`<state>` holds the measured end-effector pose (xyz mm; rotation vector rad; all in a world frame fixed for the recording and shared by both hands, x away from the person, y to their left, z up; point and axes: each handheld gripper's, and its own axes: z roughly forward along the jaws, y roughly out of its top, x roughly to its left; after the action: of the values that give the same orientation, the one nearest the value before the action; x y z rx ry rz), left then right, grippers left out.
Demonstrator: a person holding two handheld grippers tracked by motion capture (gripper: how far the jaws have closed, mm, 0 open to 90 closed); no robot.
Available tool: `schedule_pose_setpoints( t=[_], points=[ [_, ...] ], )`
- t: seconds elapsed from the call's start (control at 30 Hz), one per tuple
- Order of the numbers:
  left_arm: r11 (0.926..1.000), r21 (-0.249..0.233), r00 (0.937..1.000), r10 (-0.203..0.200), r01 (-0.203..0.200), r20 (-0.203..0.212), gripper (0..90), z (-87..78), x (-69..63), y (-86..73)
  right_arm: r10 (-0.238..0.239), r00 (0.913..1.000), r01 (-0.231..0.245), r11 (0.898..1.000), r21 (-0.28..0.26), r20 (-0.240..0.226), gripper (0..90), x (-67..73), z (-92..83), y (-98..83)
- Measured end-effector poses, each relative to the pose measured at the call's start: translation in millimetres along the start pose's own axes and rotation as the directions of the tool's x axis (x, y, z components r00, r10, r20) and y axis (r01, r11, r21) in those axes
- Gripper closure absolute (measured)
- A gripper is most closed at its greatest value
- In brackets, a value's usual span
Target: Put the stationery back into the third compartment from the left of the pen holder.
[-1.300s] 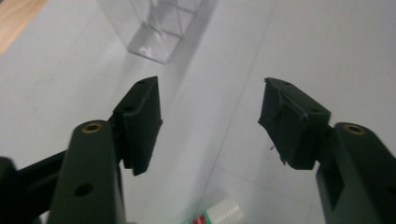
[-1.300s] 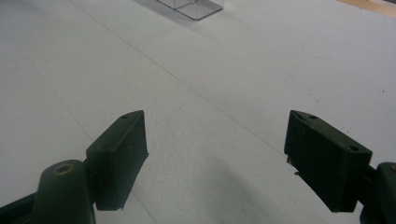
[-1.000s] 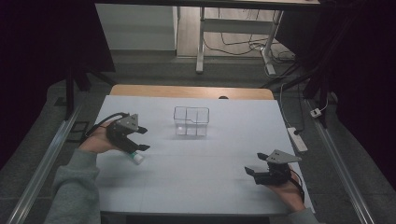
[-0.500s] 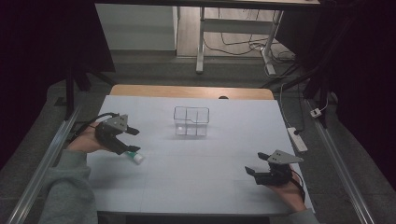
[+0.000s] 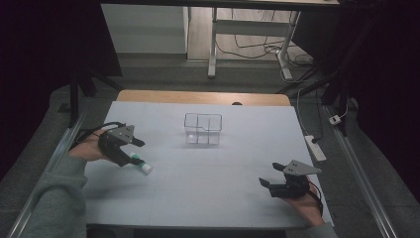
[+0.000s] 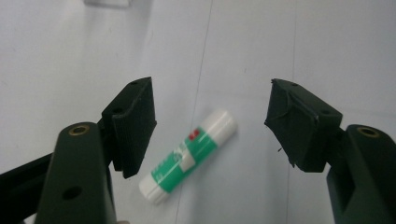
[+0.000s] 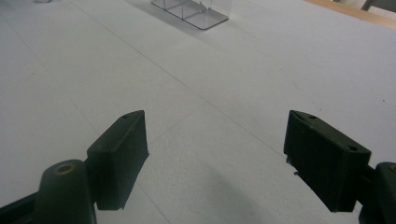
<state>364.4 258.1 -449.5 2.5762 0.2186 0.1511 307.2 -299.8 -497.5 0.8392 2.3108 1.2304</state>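
A white and green glue stick [image 6: 189,156] lies flat on the white table sheet [image 5: 208,168], its white cap toward the table's middle [image 5: 142,166]. My left gripper [image 5: 130,152] hovers just over it at the table's left side, open, with the stick lying on the sheet between the wide-apart jaws [image 6: 212,126] and touching neither pad. My right gripper [image 5: 271,178] rests near the front right, open, with nothing between its jaws [image 7: 215,154]. A clear plastic divided box [image 5: 203,128] stands at the table's centre, toward the back.
The clear box [image 7: 191,9] sits ahead of the right gripper. A wooden table edge [image 5: 203,96] runs along the back. A power strip [image 5: 315,147] lies off the right edge. Metal rails flank both sides of the table.
My left gripper has drawn back toward the left edge of the table and sunk slightly, leaving the glue stick where it lay. The right gripper has stayed put.
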Motion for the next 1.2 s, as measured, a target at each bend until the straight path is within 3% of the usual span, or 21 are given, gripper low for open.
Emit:
schedule_pose_setpoints(
  t=[0.1, 0.23, 0.47, 0.53, 0.63, 0.83, 1.0, 1.2],
  points=[
    [0.9984, 0.054, 0.9997, 0.016, -0.017, 0.021, 31.9, 7.8, -1.0, -2.3, -0.001, 1.0000, 0.001, 1.000, 0.004, 0.002, 21.2, 0.6, 0.9, 0.0],
    [0.9911, 0.110, 0.9968, 0.072, -0.075, 0.035, 31.7, 17.9, -6.0, -1.4, -0.003, 1.0000, 0.003, 1.000, 0.006, -0.002, 21.1, 1.3, 1.2, -0.4],
    [0.9892, 0.095, 0.9924, 0.107, -0.112, 0.061, 35.1, 26.5, 0.9, -2.3, -0.013, 0.9999, 0.013, 1.000, 0.013, -0.003, 21.3, 3.0, 1.6, -0.7],
    [0.9847, 0.114, 0.9900, 0.125, -0.132, 0.065, 35.5, 30.4, 1.7, -2.7, -0.014, 0.9999, 0.014, 1.000, 0.013, 0.000, 21.3, 2.8, 0.8, -0.6],
    [0.9710, 0.163, 0.9837, 0.166, -0.175, 0.069, 35.4, 39.3, 0.7, -2.0, -0.010, 0.9999, 0.010, 1.000, 0.012, -0.009, 21.3, 2.1, 1.4, -1.3],
    [0.9595, 0.178, 0.9755, 0.210, -0.218, 0.067, 35.4, 49.3, 0.0, 2.8, -0.017, 0.9998, 0.018, 1.000, 0.020, -0.006, 21.3, 3.5, 1.4, -1.2],
    [0.9401, 0.226, 0.9664, 0.242, -0.256, 0.086, 37.0, 56.9, -0.4, 4.6, -0.016, 0.9997, 0.016, 1.000, 0.014, -0.017, 21.3, 3.1, 1.3, -1.3],
    [0.9306, 0.238, 0.9603, 0.262, -0.278, 0.096, 40.0, 62.0, -0.4, 5.4, -0.019, 0.9998, 0.019, 1.000, 0.023, -0.012, 21.3, 3.9, 1.3, -1.4]
  ],
)
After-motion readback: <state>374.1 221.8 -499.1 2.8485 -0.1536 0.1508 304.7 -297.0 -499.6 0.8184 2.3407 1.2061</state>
